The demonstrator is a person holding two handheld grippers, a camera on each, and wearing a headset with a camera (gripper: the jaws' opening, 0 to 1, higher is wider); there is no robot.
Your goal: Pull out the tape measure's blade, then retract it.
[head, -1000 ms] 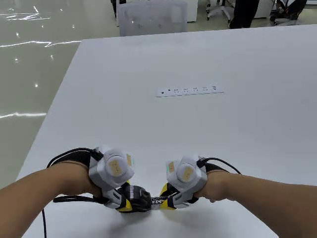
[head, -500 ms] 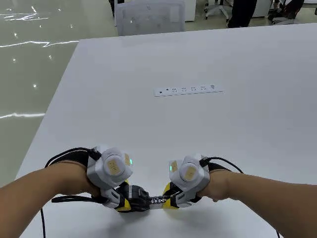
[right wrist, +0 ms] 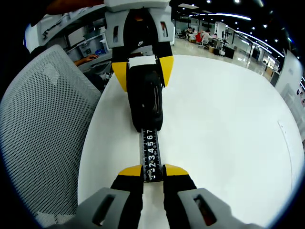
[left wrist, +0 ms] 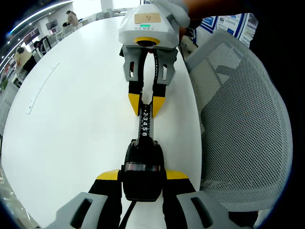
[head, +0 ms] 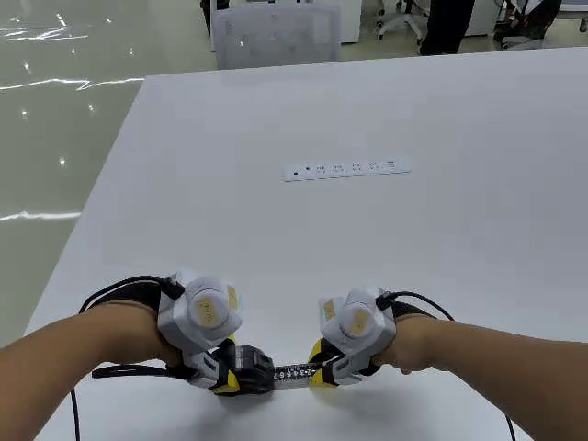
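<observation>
Tape measure point(head: 250, 370) location: at the near edge of the white bench point(head: 367, 110), held between the two claws; whether it rests on the surface cannot be determined. A grey mesh chair back point(left wrist: 238, 119) stands just beyond that bench edge, as seen in both gripper views. A white power strip point(head: 346, 168) lies well apart from the work, toward the middle of the bench. The left claw point(head: 231, 378) is clamped on the black tape measure, with one yellow-tipped jaw pressed against each side of the body. The right claw point(head: 317, 375) faces the left claw, its jaws drawn nearly together and pinching the end of the blade point(head: 292, 372). The blade is partly extended and runs in a straight line from the tape measure to the right claw. The printed numerals 2 to 7 are legible on the exposed section in the right gripper view.
</observation>
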